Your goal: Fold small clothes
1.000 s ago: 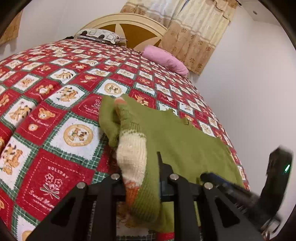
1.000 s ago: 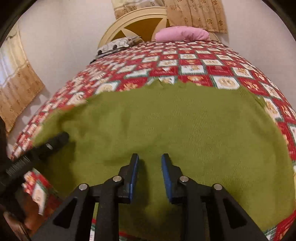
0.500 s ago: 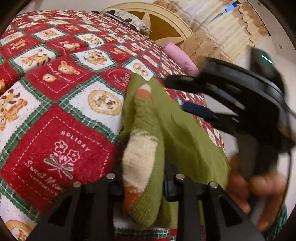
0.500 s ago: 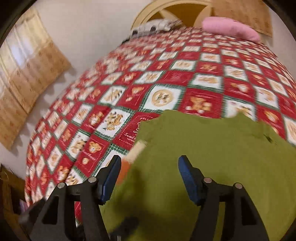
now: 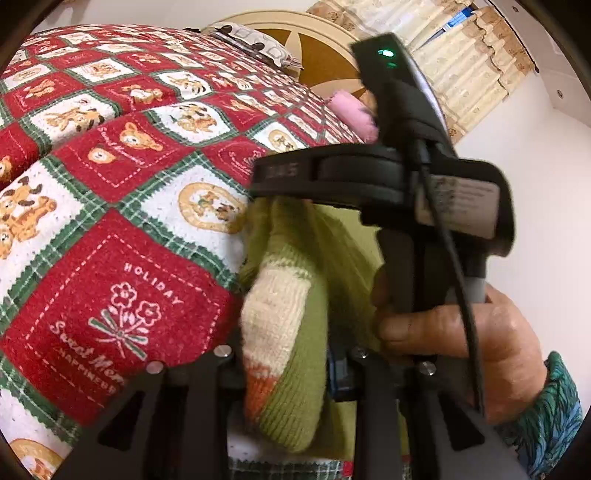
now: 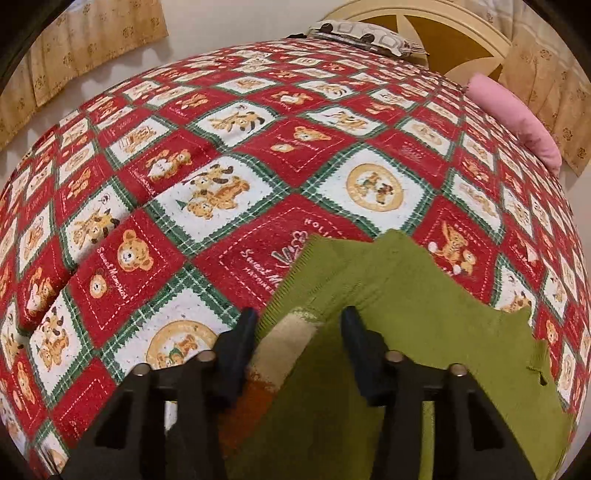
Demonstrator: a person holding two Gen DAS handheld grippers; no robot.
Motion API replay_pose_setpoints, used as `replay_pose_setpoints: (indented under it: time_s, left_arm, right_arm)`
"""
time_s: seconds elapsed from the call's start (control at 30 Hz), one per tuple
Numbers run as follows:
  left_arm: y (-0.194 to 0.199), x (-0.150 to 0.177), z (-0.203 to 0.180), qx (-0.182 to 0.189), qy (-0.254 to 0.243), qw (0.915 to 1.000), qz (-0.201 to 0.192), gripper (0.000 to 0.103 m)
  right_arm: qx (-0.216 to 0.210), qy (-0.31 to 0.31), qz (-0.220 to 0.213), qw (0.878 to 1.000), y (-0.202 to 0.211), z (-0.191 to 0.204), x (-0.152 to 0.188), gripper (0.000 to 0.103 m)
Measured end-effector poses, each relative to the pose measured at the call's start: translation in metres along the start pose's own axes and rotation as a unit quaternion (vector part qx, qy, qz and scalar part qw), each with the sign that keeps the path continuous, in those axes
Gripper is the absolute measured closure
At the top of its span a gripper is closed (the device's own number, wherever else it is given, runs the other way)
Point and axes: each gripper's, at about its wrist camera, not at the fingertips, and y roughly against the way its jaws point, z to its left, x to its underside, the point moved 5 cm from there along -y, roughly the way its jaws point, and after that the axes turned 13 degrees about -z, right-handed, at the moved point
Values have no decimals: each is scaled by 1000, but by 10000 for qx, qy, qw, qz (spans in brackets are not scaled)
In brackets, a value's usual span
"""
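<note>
1. Lying on the bed's red, white and green patchwork quilt (image 6: pixel 207 192) is a small olive-green knitted sweater (image 6: pixel 436 314), with its body spread flat toward the right of the right wrist view.
2. Its sleeve (image 5: pixel 280 332), banded in cream and orange near a green cuff, is folded up over the body and runs between the fingers of the left gripper (image 5: pixel 288 354), which are clenched on it.
3. The right gripper (image 6: pixel 297 332) points steeply down at the same sleeve; its fingers are closing around the cream band, and I cannot tell whether the pads touch the knit yet.
4. In the left wrist view, the right gripper's black body sits close above the sweater, held by a hand (image 5: pixel 480 339) in a teal patterned sleeve (image 5: pixel 546 424).
5. A pink pillow (image 6: pixel 517 122) and a patterned pillow (image 6: pixel 365 37) lie by the headboard (image 6: pixel 443 33).
</note>
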Motion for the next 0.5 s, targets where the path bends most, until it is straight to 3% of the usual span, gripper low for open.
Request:
replay_pose_setpoints:
  time_s: [0.07,0.13,0.33,0.5]
  left_arm:
    - [1,0,-1,-11,-33,10000,-4,73]
    - [2,1,-3,-12,-93,10000,-9,76]
    - [14,-4,-28,-81,-746,9967,-301,83]
    - [26,0,-73,88,-1895,9804,-528,84]
  right_arm:
    - [-139,-355,-30,9993,6,-10,1,83]
    - [-311,-768,-101,9965,13,-20,1,88]
    - [-787,-1845,-603,9778,51,-51,-2,90]
    - [-845,-2254,-976,9657,99,-93,-1,90]
